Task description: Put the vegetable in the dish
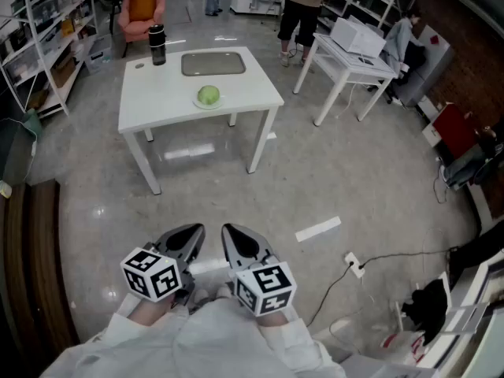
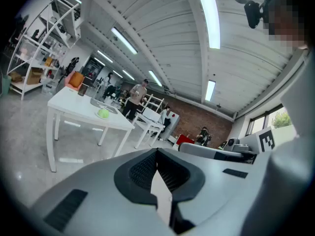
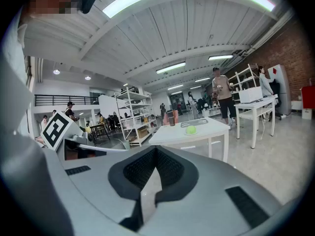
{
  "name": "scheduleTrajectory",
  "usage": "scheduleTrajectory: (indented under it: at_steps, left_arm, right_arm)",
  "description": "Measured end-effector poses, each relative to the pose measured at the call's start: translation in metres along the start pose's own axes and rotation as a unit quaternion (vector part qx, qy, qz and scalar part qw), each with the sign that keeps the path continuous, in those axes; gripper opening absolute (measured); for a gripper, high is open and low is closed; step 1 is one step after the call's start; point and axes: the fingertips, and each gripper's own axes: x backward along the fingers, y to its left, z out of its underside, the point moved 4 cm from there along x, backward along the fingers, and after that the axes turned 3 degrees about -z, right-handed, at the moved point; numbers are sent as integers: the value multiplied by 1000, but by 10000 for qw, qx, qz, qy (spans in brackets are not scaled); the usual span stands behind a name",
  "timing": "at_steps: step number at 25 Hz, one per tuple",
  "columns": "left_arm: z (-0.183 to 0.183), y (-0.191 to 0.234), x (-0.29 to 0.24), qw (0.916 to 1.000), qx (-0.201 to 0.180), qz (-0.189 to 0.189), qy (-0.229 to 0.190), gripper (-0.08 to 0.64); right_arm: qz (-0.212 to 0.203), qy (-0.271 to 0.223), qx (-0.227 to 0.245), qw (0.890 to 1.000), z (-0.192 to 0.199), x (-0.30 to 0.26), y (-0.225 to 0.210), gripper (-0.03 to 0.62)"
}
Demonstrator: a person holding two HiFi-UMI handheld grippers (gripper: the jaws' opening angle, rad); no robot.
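Observation:
A round green vegetable rests on a small pale saucer near the front edge of a white table across the floor. Behind it lies a grey rectangular dish. Both grippers hang low near my body, well short of the table. My left gripper is shut and holds nothing. My right gripper is likewise shut and holds nothing. The left gripper view shows the jaws of the left gripper closed together, with the vegetable far off. In the right gripper view the right gripper points toward the vegetable.
A black tumbler stands at the table's back left. A second white table carries a white box at the right. A person stands behind. Shelves line the left wall. A cable and power strip lie on the floor.

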Motion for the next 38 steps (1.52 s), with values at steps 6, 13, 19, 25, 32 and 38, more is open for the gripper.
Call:
scheduleTrajectory:
  at_steps: [6, 13, 19, 25, 32, 38]
  left_arm:
    - [-2, -7, -5, 9996, -261, -33, -35, 8]
    - [-5, -9, -11, 9995, -307, -29, -81, 8]
    - [-18, -10, -13, 9988, -386, -50, -297, 8]
    - [-31, -24, -27, 9974, -577, 21, -430, 8]
    - [-16, -31, -44, 9976, -350, -168, -577, 8]
    - [-13, -17, -53, 9974, -241, -334, -589, 8]
  right_arm:
    - [0, -98, -89, 9999, -5, 2, -11, 11]
    - [-24, -144, -45, 9999, -7, 1, -15, 9]
    - [-91, -394, -129, 9991, -18, 3, -23, 11]
    - [-17, -447, 227, 9987, -32, 7, -30, 11]
    - [-132, -400, 319, 9986, -34, 10, -43, 11]
    - [-257, -173, -3, 9995, -18, -3, -58, 11]
